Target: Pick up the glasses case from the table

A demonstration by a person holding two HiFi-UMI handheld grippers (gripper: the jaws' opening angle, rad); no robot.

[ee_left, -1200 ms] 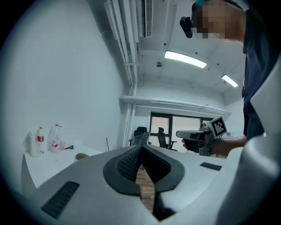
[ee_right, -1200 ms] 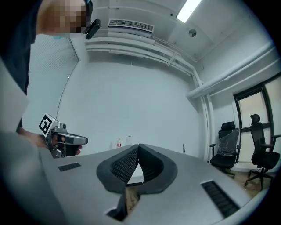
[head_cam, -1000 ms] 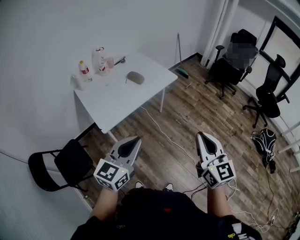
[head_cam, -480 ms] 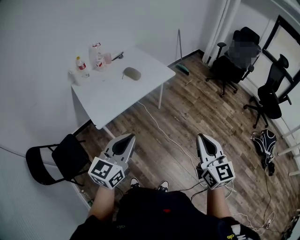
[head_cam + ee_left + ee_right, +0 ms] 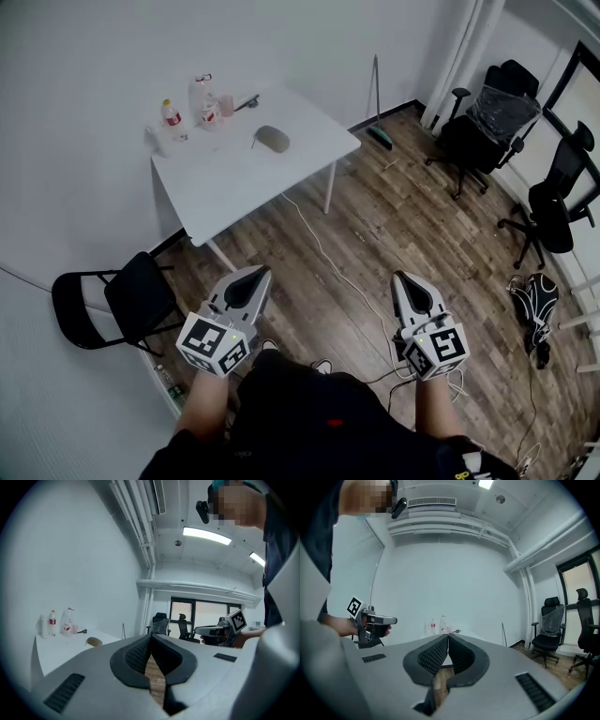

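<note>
My left gripper [image 5: 253, 277] and right gripper [image 5: 406, 280] hang level over the floor, both with jaws pressed together on nothing; I judge the pick not yet begun, with approach, opening and grasp all left. A black chair [image 5: 131, 305] stands off the left corner of the table [image 5: 239, 197] and a cable [image 5: 323, 258] trails across the boards, yet the near edge looks open; the case [image 5: 273, 139] lies alone toward the far side, bottles [image 5: 172, 114] at the corner beyond.

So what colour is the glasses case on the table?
The glasses case looks grey-brown, clearest in the head view.
</note>
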